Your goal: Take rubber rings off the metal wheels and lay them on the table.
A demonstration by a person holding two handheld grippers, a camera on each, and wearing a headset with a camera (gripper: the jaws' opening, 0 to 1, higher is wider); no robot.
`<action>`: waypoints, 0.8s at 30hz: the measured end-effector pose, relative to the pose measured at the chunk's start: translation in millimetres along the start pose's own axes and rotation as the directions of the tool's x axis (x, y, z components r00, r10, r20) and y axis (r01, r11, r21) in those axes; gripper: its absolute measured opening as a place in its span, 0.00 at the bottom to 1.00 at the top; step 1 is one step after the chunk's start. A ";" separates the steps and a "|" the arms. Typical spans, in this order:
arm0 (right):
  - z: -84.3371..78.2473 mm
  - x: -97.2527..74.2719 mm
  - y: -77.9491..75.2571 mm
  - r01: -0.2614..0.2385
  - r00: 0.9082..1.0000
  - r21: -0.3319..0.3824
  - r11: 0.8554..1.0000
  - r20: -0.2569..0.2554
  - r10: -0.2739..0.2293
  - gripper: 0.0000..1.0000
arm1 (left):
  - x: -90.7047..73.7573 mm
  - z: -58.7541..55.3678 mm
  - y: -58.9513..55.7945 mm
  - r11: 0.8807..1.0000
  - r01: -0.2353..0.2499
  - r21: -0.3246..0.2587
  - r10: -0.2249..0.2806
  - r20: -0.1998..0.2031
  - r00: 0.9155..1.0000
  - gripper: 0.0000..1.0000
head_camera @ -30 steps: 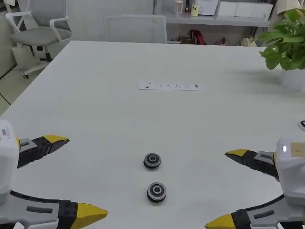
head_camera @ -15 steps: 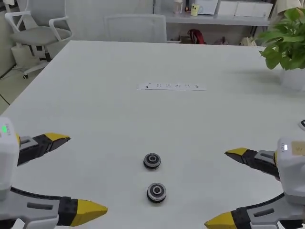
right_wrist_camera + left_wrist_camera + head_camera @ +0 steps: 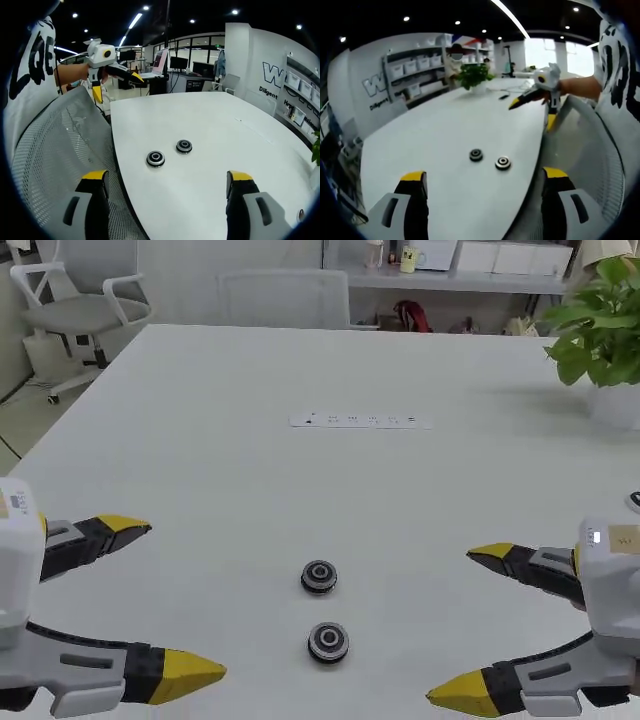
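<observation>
Left gripper (image 3: 182,600) and right gripper (image 3: 450,626), both spread wide, flank two ringed wheels (image 3: 319,577) (image 3: 328,641) on the table (image 3: 300,470).

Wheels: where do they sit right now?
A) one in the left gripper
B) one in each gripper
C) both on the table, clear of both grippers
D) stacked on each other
C: the far wheel and near wheel lie apart on the table, between the open left gripper and right gripper, touched by neither.

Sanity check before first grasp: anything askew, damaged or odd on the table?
Nothing stands out. Far wheel and near wheel lie flat, apart, rings on; left gripper and right gripper, jaws open, either side.
</observation>
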State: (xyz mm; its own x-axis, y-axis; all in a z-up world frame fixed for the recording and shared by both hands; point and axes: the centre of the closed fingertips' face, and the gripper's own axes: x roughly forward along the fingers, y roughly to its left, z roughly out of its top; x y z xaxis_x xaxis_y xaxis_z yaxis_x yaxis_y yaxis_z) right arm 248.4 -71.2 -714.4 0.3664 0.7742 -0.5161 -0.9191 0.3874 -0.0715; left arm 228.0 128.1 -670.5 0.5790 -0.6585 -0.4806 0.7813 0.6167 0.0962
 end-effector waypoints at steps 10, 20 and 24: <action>5.0 3.7 -3.8 -0.017 1.000 -0.006 1.000 0.001 0.017 0.91 | 5.5 6.4 3.2 1.000 0.012 -0.004 -0.012 0.008 1.000 0.92; 8.8 7.1 -7.5 -0.030 1.000 -0.016 0.999 0.002 0.030 0.90 | 10.1 8.0 6.9 1.000 0.023 0.008 -0.023 0.006 1.000 0.89; 11.5 8.4 -10.2 -0.031 0.999 -0.012 0.999 0.010 0.032 0.89 | 11.1 8.8 10.7 1.000 0.021 0.018 -0.021 0.001 1.000 0.88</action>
State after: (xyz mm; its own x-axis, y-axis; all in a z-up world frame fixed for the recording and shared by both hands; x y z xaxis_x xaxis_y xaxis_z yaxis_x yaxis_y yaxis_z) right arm 262.5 -62.9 -708.2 0.3387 0.7911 -0.5093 -0.9319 0.3566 -0.0657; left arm 244.9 123.6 -667.1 0.5630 -0.6716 -0.4818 0.7971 0.5951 0.1019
